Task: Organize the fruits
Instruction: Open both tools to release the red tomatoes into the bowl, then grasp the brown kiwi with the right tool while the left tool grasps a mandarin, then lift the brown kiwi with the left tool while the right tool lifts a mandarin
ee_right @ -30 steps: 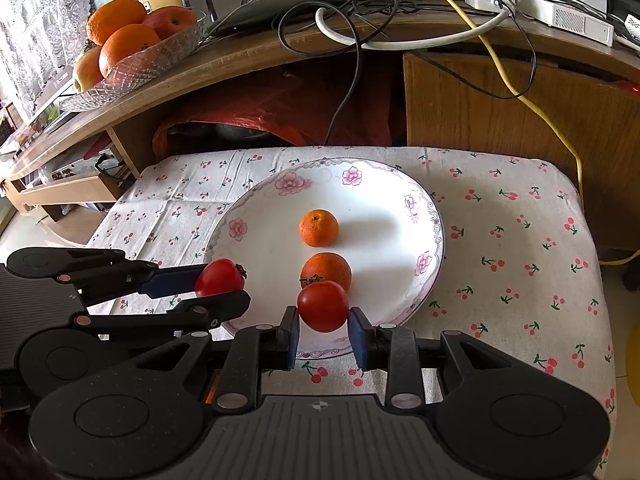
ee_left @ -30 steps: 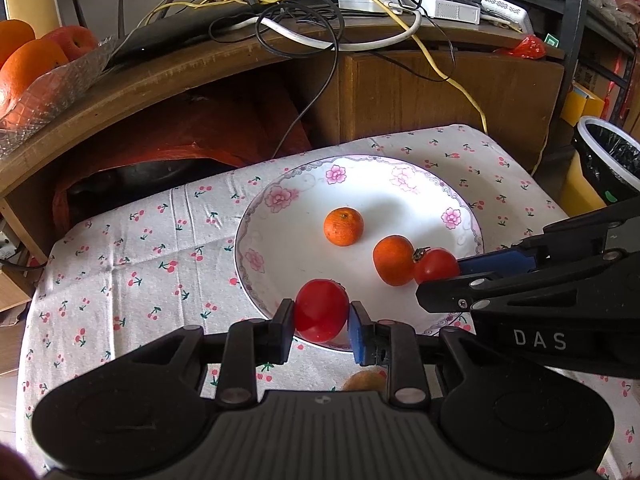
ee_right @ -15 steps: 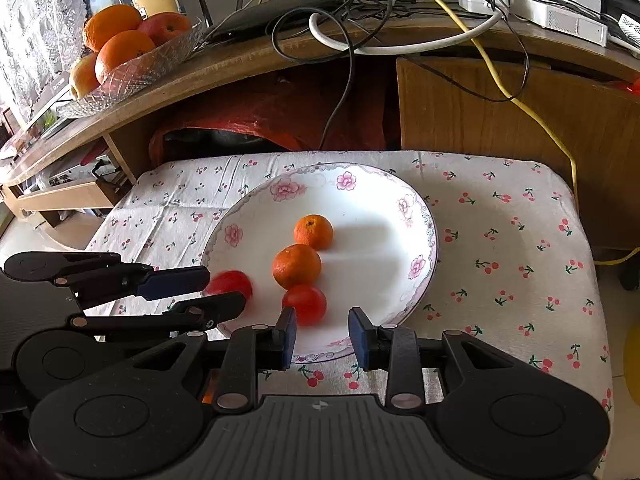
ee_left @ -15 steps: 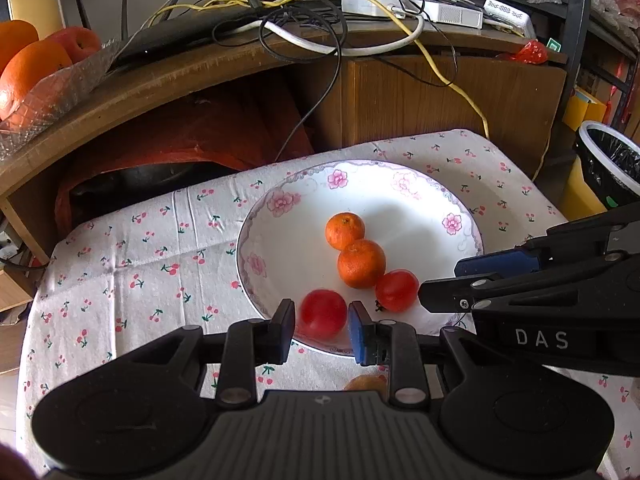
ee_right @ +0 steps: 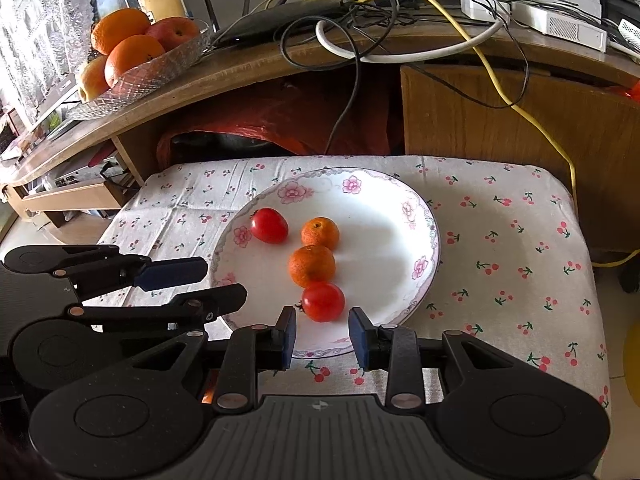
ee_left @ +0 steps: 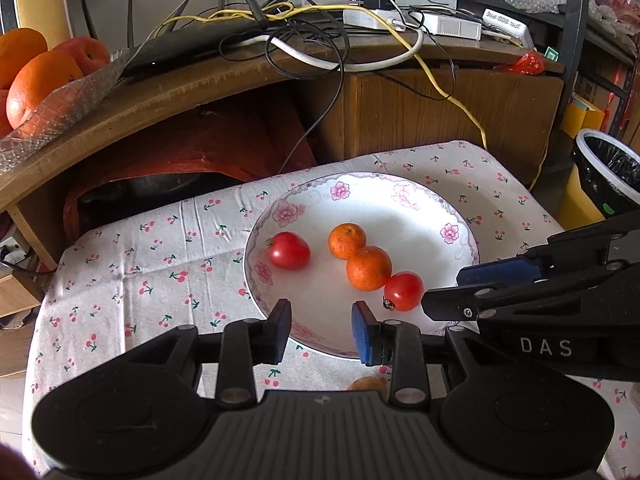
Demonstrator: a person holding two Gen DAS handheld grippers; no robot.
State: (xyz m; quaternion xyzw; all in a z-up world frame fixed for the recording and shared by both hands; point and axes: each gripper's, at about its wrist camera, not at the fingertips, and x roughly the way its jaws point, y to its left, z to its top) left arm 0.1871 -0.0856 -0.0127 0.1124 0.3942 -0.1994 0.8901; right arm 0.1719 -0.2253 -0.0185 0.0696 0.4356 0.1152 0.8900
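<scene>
A low counter [ee_right: 500,216] covered in a white cloth printed with cherries carries a flower-rimmed plate [ee_right: 384,200]. On the plate lie two tomatoes [ee_right: 323,301] [ee_right: 269,225] and two tangerines [ee_right: 311,265] [ee_right: 320,233]; the tangerines touch, and the nearer tomato sits against the front one. Behind rises a curved wooden shelf [ee_right: 248,72] with tangled cables [ee_right: 360,28] and a glass bowl [ee_right: 160,68] of oranges and apples. The left hand-held gripper [ee_left: 320,330] and the right hand-held gripper [ee_right: 322,334] both hang at the plate's near rim, fingers apart and empty.
</scene>
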